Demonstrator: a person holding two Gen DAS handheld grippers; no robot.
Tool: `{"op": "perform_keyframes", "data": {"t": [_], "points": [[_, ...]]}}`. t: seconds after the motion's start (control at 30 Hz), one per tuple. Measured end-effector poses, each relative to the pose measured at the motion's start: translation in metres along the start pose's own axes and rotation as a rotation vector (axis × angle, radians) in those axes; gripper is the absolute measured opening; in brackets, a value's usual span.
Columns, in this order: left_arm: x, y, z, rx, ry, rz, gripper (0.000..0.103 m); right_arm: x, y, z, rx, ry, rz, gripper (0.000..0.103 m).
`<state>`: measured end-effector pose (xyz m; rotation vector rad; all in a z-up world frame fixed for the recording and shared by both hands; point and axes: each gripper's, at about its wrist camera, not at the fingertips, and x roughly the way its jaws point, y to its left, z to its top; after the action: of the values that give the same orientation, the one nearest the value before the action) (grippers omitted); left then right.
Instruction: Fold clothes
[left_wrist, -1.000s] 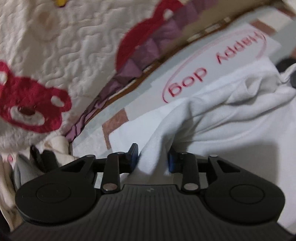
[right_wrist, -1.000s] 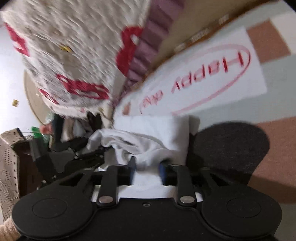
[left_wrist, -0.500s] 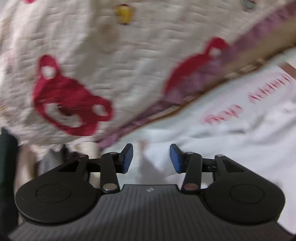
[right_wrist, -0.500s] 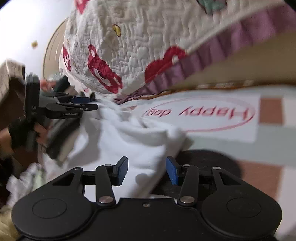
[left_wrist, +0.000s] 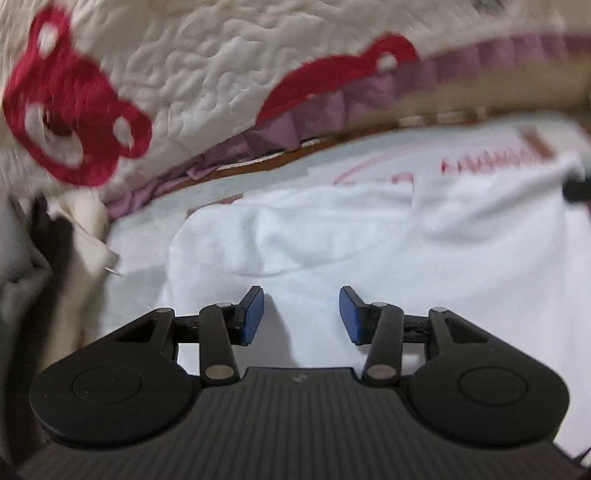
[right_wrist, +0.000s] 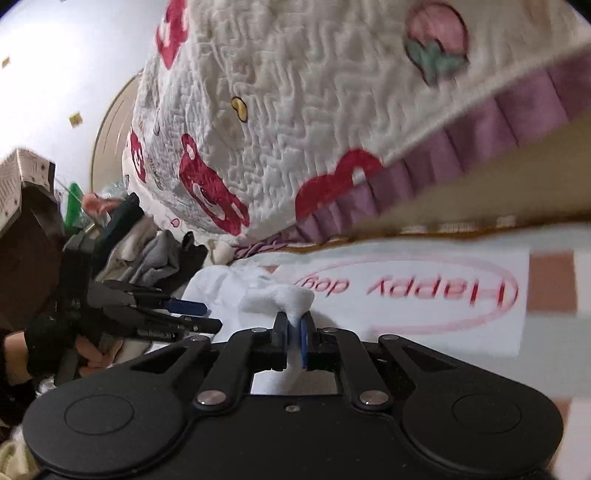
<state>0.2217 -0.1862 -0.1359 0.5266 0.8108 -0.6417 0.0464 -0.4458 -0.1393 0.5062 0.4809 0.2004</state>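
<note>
Clearly the folding has barely begun: the white garment (left_wrist: 369, 236) lies rumpled on the mat with the "Happy dog" print (right_wrist: 424, 291), with no clean crease or squared edge that I can see. The right gripper (right_wrist: 294, 334) has its blue pads pressed tight together on a bunched tuft of the white cloth, which puffs out just above the fingertips and trails down between the fingers toward the gripper body. That looks like a corner or hem taken up ready to be carried over. The left gripper (left_wrist: 301, 314) is about half open and its jaws are widening; nothing is pinched between its blue pads (left_wrist: 253, 314), and the garment simply lies spread beneath and ahead of them, a soft ridge of it just beyond the fingertips. From the right wrist view the left gripper (right_wrist: 192, 314) shows off to the left of the clamped fingers, over the far side of the same garment. Behind everything hangs a quilted bedspread with red bears and a purple ruffle (right_wrist: 295, 129), and a heap of other clothes (right_wrist: 155, 254) sits to the left, seemingly waiting. So by my reckoning one grasp is made, and the second grasp, the fold itself, the smoothing and the rest of the pile are all left
</note>
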Motion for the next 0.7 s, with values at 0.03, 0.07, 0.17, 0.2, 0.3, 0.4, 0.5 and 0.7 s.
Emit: {"op": "perform_keyframes", "data": {"t": [0.03,0.07,0.17,0.2,0.3,0.4,0.5,0.7], "points": [[0.007,0.003,0.005,0.011,-0.004,0.019,0.046,0.007,-0.004,-0.001,-0.011,0.028,-0.036,0.008],[0.019,0.009,0.008,-0.018,0.013,0.021,0.046,0.015,-0.008,-0.002,-0.021,0.058,-0.074,0.008],[0.044,0.036,0.015,-0.279,0.06,-0.026,0.045,0.031,-0.028,-0.011,0.084,0.119,-0.123,0.008],[0.048,0.04,0.02,-0.316,0.065,-0.032,0.042,0.031,-0.031,-0.013,0.114,0.113,-0.123,0.008],[0.054,0.022,0.024,-0.151,0.05,0.039,0.04,0.03,-0.024,-0.014,0.079,0.108,-0.152,0.008],[0.058,0.018,0.021,-0.109,0.027,0.067,0.04,0.032,-0.024,-0.013,0.061,0.116,-0.164,0.008],[0.058,0.037,0.023,-0.187,0.05,0.058,0.037,0.035,-0.026,-0.011,0.068,0.132,-0.171,0.008],[-0.007,0.047,0.027,-0.228,-0.025,0.066,0.036,0.026,-0.024,-0.003,0.075,0.142,-0.23,0.021]]}}
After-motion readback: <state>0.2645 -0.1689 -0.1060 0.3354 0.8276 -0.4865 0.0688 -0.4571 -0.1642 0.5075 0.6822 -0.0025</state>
